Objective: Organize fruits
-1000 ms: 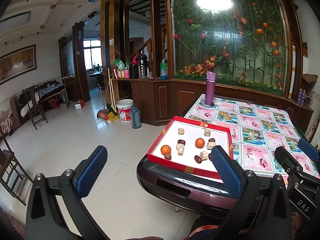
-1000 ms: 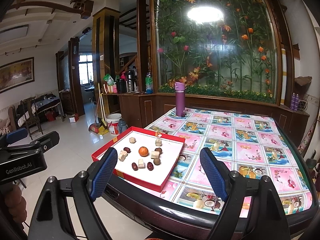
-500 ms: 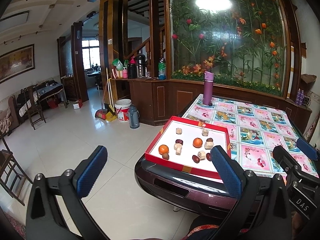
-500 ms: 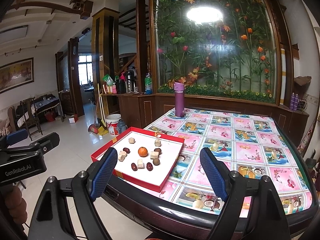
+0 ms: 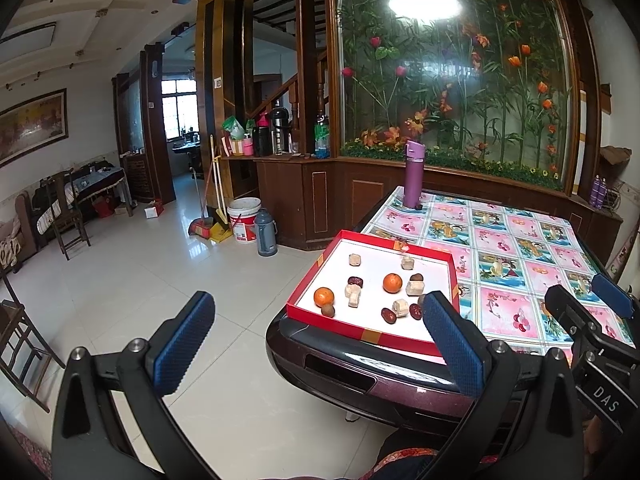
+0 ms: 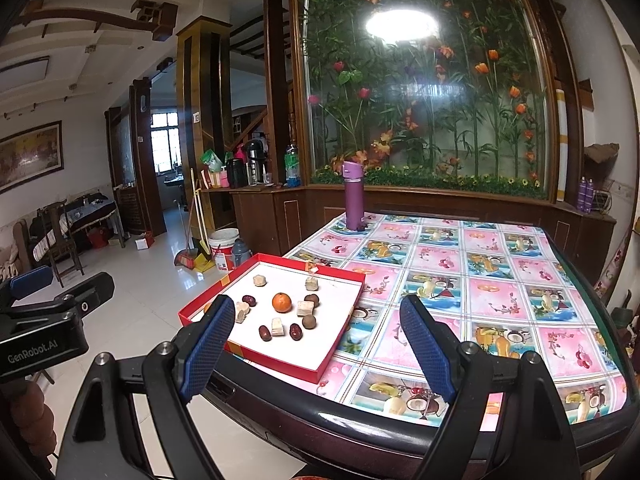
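A red box lid with a white floor [image 5: 408, 342] [image 6: 276, 364] lies at the table's near left corner. In it are two oranges [image 5: 392, 283] [image 5: 323, 297], one seen in the right wrist view [image 6: 282, 303], several dark red dates [image 5: 387, 315] [image 6: 295, 331], brown round fruits [image 5: 329, 310] [image 6: 309, 322] and pale beige chunks [image 5: 353, 295] [image 6: 305, 308]. My left gripper [image 5: 316, 324] is open and empty, short of the table's left edge. My right gripper [image 6: 318, 328] is open and empty, before the table's front edge.
The table [image 6: 500, 280] has a fruit-print cloth. A purple bottle [image 5: 414, 174] [image 6: 354, 196] stands at its far left. On the floor to the left are a white bucket [image 5: 244, 220], a grey flask [image 5: 265, 237] and a broom [image 5: 202, 226]. Wooden chairs [image 5: 66, 216] stand far left.
Both grippers have edged slightly closer to the table, and the box looms a little larger. Both stay open and empty.
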Available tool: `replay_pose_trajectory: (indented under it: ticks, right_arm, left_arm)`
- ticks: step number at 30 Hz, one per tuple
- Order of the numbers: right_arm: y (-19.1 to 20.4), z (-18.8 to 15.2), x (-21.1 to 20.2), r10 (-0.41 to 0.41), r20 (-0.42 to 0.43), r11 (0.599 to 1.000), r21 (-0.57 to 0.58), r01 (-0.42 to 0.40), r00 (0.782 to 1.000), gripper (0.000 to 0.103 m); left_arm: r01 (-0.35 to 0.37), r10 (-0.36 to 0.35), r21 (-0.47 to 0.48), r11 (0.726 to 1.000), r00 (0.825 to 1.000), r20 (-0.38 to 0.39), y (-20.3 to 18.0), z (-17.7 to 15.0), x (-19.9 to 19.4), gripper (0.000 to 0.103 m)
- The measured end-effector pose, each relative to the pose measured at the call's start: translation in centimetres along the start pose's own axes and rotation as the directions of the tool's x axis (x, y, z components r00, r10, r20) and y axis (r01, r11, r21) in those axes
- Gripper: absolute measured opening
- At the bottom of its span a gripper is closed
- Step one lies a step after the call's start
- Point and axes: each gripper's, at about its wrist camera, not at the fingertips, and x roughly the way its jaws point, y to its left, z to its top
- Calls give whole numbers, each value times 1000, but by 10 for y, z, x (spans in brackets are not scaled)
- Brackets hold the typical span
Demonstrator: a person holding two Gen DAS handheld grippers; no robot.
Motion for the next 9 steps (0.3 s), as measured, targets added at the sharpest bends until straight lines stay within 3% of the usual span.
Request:
replay_pose_trajectory:
  ticks: [9]
  right_arm:
    - [-8,6,25,18,1,1000,4,-18,1000,85]
  left_arm:
    - [29,-29,-9,1000,1000,12,-8,3,4,103]
